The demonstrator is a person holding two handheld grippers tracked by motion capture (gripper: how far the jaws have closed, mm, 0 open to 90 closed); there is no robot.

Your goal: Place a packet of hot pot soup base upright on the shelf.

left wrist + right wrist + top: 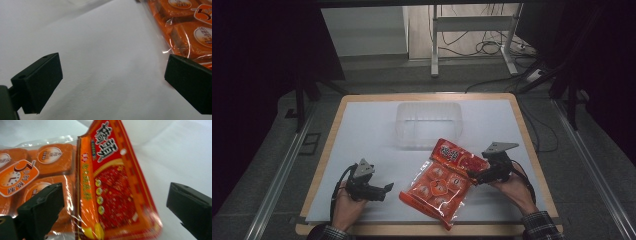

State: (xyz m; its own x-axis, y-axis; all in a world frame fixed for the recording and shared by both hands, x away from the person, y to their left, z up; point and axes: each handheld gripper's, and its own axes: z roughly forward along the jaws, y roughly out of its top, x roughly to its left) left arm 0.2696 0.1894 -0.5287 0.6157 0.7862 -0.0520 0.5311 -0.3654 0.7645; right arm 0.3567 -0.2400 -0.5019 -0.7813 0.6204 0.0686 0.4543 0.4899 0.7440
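Observation:
An orange and red snack bag point(439, 182) lies slanted on the white sheet near the table's front edge. It holds several small orange packets behind clear film. My left gripper point(384, 191) rests low to the bag's left, open, with bare white sheet between its jaws point(112, 80). The bag's clear edge point(190, 27) sits just beyond the jaw on the right side of the left gripper view. My right gripper point(474, 176) is at the bag's upper right end, open. The bag's red printed header point(115, 177) lies between that gripper's point(115, 205) spread jaws, and the jaw on the right stands apart from it.
A clear plastic container point(428, 124) stands on the white sheet point(372, 135) behind the bag, at the table's middle. The wooden table rim point(532, 150) frames the sheet. Cables and a metal stand point(434, 45) are on the floor beyond.

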